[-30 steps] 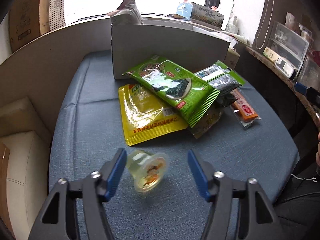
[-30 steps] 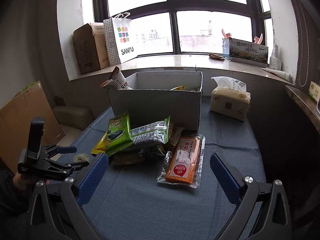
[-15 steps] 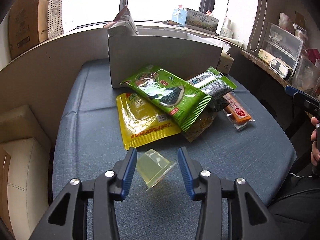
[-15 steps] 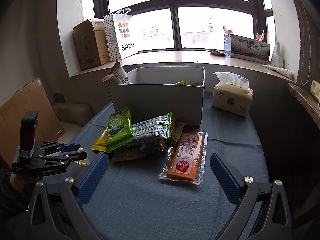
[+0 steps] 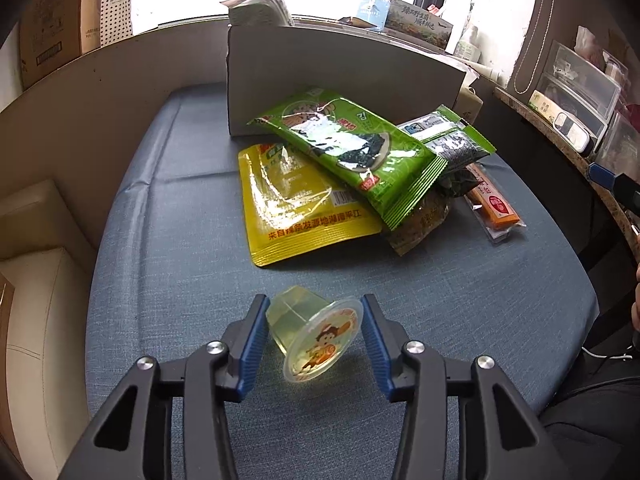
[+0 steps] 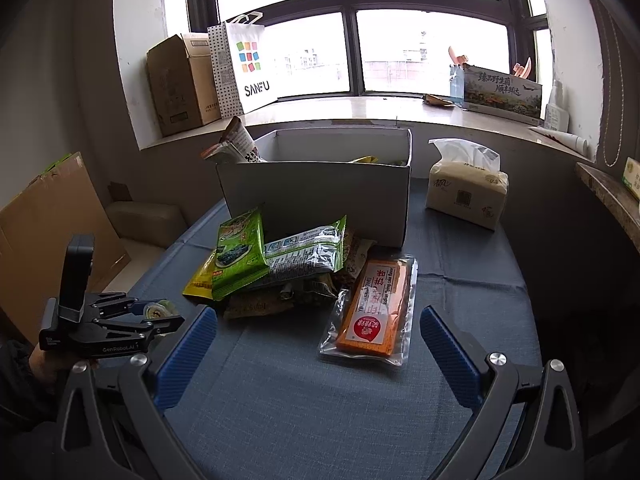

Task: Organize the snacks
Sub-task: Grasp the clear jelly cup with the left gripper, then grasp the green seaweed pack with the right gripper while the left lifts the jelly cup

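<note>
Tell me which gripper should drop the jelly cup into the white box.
Left. The left gripper already has the jelly cup between its opening jaws, pads touching it; the right gripper hangs open and empty, facing the white box.

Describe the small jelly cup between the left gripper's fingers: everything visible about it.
The jelly cup is a small clear plastic tub of pale yellow jelly, sealed with a round foil lid bearing an orange cartoon figure. It lies tipped over, its lid facing the camera and its narrower base pointing away. It sits between the blue pads of the left gripper, whose jaws are opening; the cup's wall lies against the left pad, and the lid rim nears the right one. Blue tablecloth is below.
</note>
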The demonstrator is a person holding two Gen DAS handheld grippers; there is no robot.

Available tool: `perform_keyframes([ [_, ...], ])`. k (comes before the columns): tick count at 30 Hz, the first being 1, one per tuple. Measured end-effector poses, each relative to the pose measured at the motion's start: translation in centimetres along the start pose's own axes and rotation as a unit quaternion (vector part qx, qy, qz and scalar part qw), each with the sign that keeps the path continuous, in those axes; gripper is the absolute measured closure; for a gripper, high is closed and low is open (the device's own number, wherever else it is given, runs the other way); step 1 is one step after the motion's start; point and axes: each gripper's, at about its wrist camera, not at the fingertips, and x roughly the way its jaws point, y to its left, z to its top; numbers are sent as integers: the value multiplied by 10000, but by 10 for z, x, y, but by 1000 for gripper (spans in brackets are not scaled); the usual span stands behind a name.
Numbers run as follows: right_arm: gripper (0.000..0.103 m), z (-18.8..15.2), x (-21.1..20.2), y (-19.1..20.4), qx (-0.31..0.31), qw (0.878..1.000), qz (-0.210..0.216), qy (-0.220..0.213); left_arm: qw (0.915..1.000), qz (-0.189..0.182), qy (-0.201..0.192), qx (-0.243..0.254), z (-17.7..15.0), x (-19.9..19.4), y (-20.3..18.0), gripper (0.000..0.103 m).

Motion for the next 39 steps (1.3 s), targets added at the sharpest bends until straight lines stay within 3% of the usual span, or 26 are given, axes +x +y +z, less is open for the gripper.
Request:
perform_keyframes([
  [7,0,1,8,4,-79,9999,65,120,9982,-128,-583,-61,16,-40,-1,53],
  [12,0,15,32,32,-642,9975,150,269,9954,-148,-944,6,27,-72,-4,53],
  [21,0,61,130,105,-1514,9860,96,697,9913,-49,-1313,-35,30,-107,5,53],
  [26,0,61,191,132,-1995,9729,-338,1124,9898,1,-1407,-213,26,-117,20,53],
  [29,1,55,215,134,-2002,9671,-370,1528,9896,29,-1409,-281,25,-119,26,53],
  [31,38,52,218,131,-1862,9687,23,1643,9895,49,-1407,-314,23,-119,29,53],
  [33,38,52,210,129,-1877,9699,-15,1551,9894,52,-1408,-354,22,-119,31,53],
  [39,38,62,155,98,-1322,9836,384,1168,9899,-32,-1397,-253,29,-115,26,53],
])
